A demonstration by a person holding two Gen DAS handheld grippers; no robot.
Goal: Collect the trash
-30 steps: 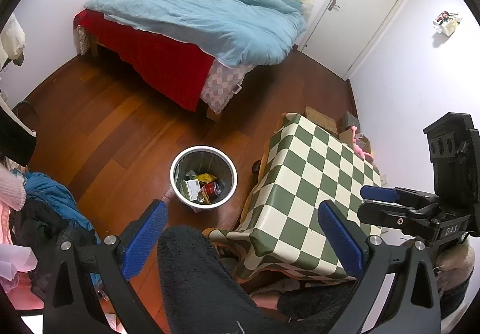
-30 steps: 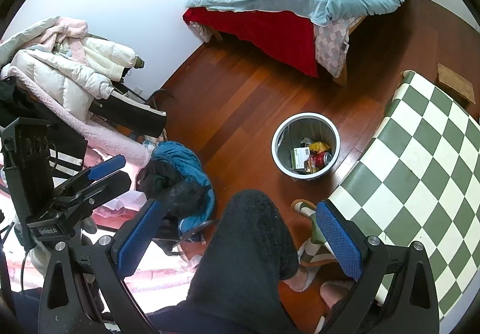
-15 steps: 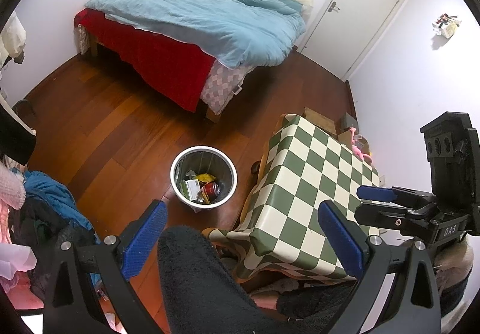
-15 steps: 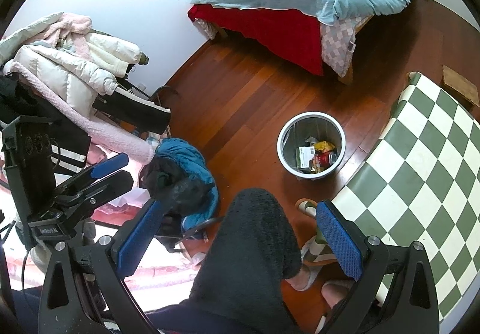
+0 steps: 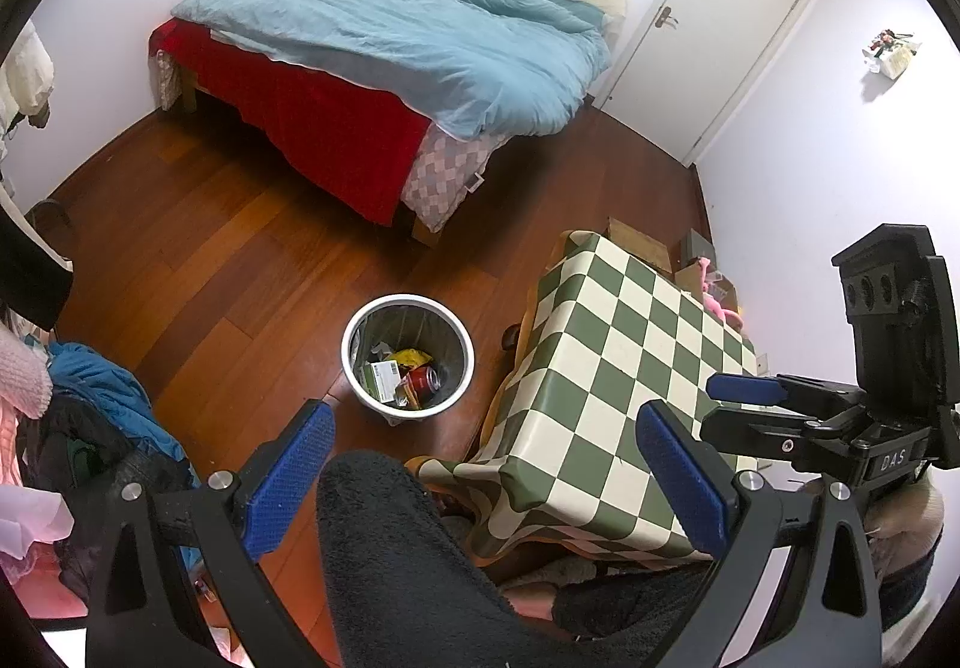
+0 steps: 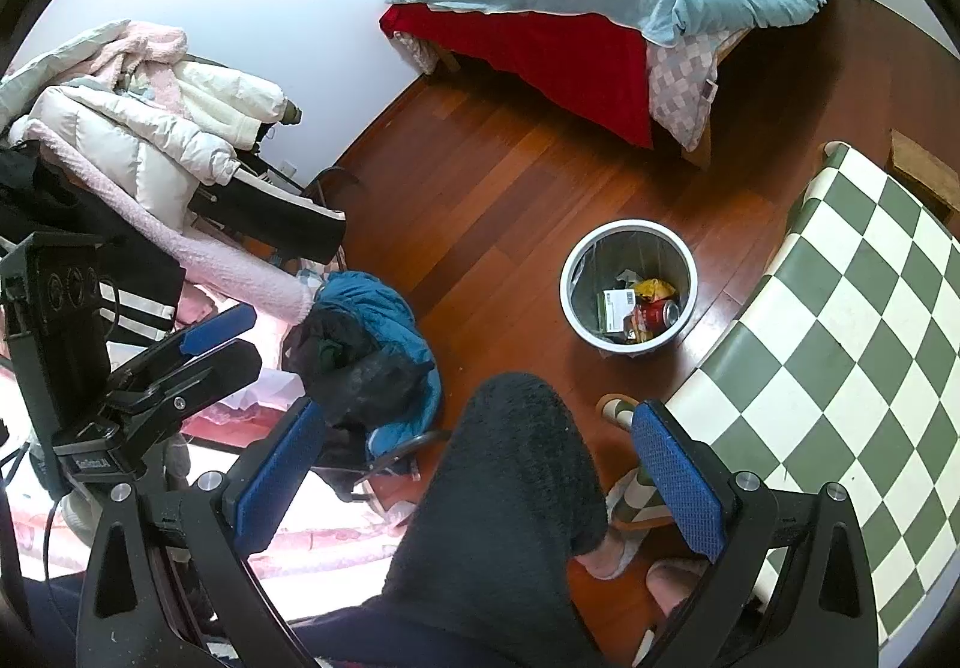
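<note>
Left gripper (image 5: 486, 464) sits low in its own frame, blue pads spread wide with nothing between them but the person's knee (image 5: 384, 536) in dark fleece below. Right gripper (image 6: 480, 464) matches it: jaws wide apart, empty, low in the frame, a dark-fleece leg (image 6: 510, 488) filling the gap underneath. Each gripper shows up in the other's view, the right one at the right edge, the left one at the left edge, both looking level and side by side. A slippered foot (image 6: 606, 554), possibly two, shows at lower right.
</note>
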